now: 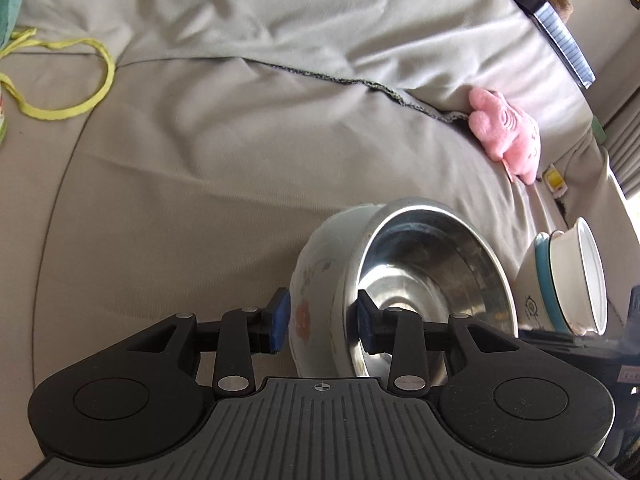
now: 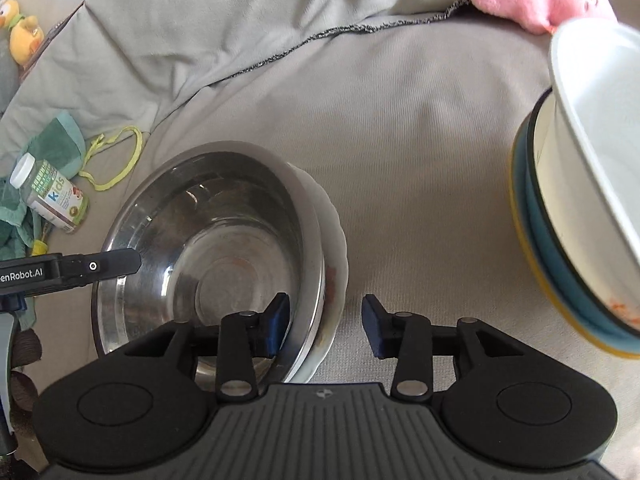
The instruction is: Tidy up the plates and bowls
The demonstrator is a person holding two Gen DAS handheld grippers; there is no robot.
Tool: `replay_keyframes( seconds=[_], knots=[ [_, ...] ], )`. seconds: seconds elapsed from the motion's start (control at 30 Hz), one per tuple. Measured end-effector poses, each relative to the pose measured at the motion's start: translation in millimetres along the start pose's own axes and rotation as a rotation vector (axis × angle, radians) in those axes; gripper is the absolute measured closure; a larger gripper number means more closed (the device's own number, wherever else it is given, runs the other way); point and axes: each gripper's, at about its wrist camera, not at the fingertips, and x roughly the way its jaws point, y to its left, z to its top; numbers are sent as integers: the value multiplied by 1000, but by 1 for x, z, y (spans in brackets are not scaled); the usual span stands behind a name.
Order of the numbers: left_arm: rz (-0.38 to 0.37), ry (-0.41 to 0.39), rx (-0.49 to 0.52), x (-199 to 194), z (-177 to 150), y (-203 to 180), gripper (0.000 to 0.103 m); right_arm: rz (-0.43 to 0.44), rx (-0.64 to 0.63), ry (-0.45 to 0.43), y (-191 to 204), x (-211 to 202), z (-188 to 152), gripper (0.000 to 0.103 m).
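Note:
A steel bowl (image 1: pixel 432 264) sits nested in a white floral bowl (image 1: pixel 316 264), and the pair rests tilted on the grey couch cushion (image 1: pixel 180 200). My left gripper (image 1: pixel 322 322) straddles their near wall: one pad lies just outside the floral bowl, the other just inside the steel one, without squeezing. My right gripper (image 2: pixel 325 324) stands open over the opposite side of the steel bowl (image 2: pixel 208 232). Its left pad is inside and its right pad is well clear of the white bowl's rim (image 2: pixel 334 224). A tilted stack of white, blue and yellow bowls (image 2: pixel 580 184) lies to the right.
The same bowl stack (image 1: pixel 560 280) leans at the right edge of the left wrist view. A pink plush toy (image 1: pixel 504 128) lies by the rumpled grey blanket (image 1: pixel 280 12). A vitamin bottle (image 2: pixel 52 196), a green cloth (image 2: pixel 52 144) and a yellow ribbon (image 1: pixel 80 92) lie to the left.

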Motion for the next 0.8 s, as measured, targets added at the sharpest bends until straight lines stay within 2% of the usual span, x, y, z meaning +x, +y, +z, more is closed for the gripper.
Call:
replay_keyframes(
  seconds=[0.13,0.27,0.4,0.57,0.7,0.8],
  knots=[
    [10,5,-16,5,5,0,60,49,23,14,-5,6,-5,62],
    [39,63,5,22,4,-4,63,77,19,4,-7,7,-9,62],
    [8,114,-18,39,0,-1,58,107,-1,1,-8,8,-10,62],
    [19,144,-35,41,5,-3,57,124,-45,-14,-3,7,-12,63],
    [49,155,0,44,9,-12,50,108,-50,-17,1,7,-10,63],
    [63,157,15,45,12,-16,49,114,-43,-7,0,7,-6,64]
  ],
)
